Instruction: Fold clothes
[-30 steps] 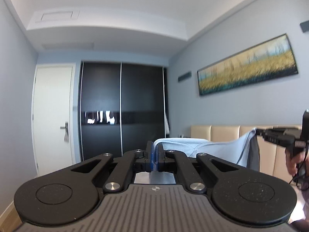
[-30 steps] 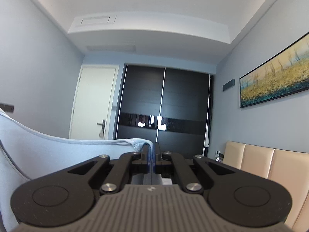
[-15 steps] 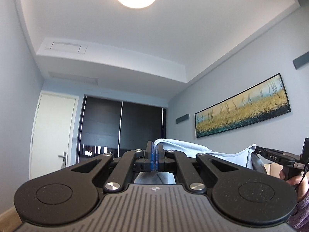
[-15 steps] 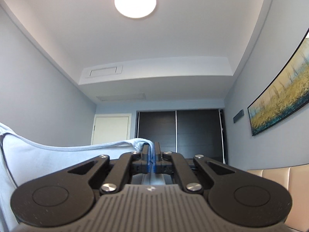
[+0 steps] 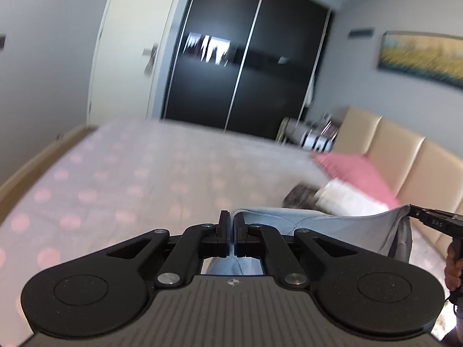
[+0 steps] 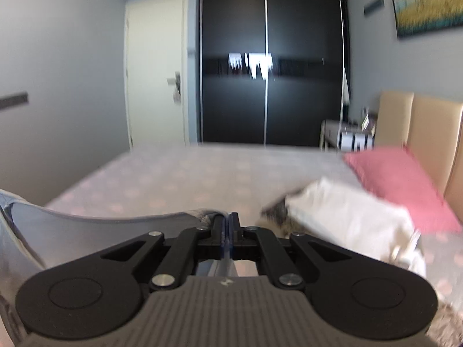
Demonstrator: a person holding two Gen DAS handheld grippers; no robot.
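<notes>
I am gripping the pale blue garment by its top edge, my left gripper and my right gripper each clamping tight on a corner, so it is hanging stretched between them above the dotted bedspread, near the pink pillow.
</notes>
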